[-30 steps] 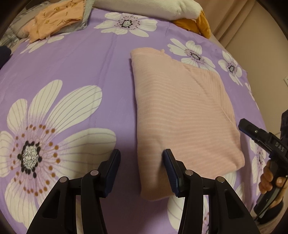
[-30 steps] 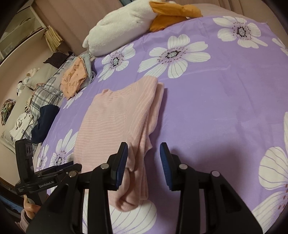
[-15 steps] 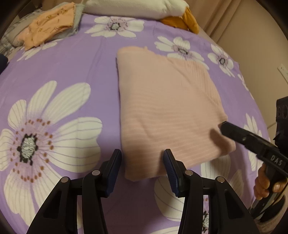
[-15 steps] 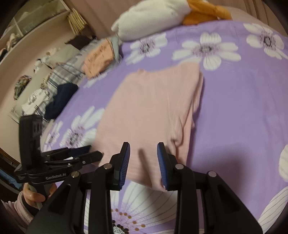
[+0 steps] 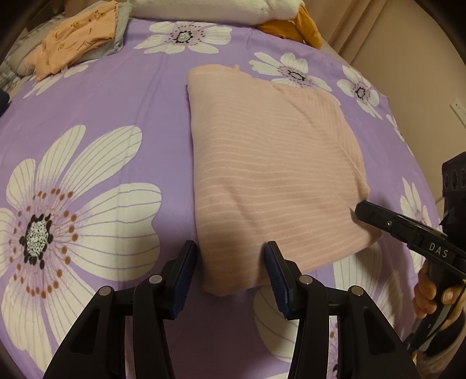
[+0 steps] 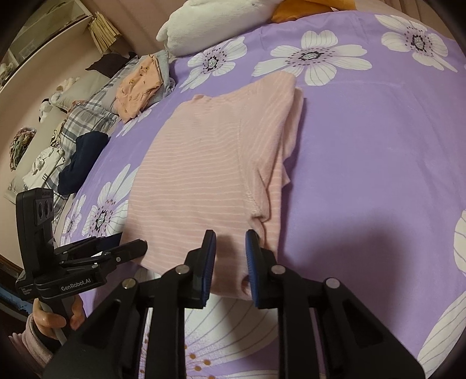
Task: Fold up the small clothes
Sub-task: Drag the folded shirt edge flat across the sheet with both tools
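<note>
A pale pink striped garment (image 5: 271, 163) lies folded into a rectangle on the purple flowered bedspread (image 5: 96, 93); it also shows in the right wrist view (image 6: 209, 163), with a sleeve tucked along its right side. My left gripper (image 5: 230, 256) is open, its jaws astride the garment's near left corner. My right gripper (image 6: 230, 247) is open, jaws narrower, astride the near right corner. Each gripper shows in the other's view, the right one (image 5: 407, 233) and the left one (image 6: 96, 256). Neither holds cloth.
A folded orange garment on grey cloth (image 5: 78, 38) lies at the far left of the bed. A white and orange plush (image 5: 233, 11) lies at the head. Plaid and navy clothes (image 6: 81, 157) pile along the left edge by a shelf.
Both grippers have moved in to the garment's near edge. The right gripper's jaws have narrowed a little. The garment lies as before.
</note>
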{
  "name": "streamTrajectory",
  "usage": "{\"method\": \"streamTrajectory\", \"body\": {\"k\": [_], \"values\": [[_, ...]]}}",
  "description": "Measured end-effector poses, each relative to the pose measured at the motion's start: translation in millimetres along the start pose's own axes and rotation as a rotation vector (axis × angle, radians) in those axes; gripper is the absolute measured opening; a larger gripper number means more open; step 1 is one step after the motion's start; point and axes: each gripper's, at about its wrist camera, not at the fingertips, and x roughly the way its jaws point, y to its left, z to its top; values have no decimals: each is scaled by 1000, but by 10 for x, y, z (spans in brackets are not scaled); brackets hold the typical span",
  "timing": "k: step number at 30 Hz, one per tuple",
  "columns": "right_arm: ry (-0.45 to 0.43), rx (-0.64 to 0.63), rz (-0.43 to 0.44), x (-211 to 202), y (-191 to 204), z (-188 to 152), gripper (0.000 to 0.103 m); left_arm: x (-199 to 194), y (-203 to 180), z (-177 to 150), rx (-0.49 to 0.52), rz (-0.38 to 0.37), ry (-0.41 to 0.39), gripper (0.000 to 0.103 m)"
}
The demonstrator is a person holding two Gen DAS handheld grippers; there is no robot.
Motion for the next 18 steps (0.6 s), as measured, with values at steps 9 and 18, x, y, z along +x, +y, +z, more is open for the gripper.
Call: {"method": "streamTrajectory", "body": {"k": [9, 18], "values": [[5, 6, -3, -46, -58, 17, 19, -43, 26, -49, -16, -6, 1, 48], [-86, 152, -37, -325, -475, 222, 45, -178, 248, 16, -79, -27, -28, 48]]}}
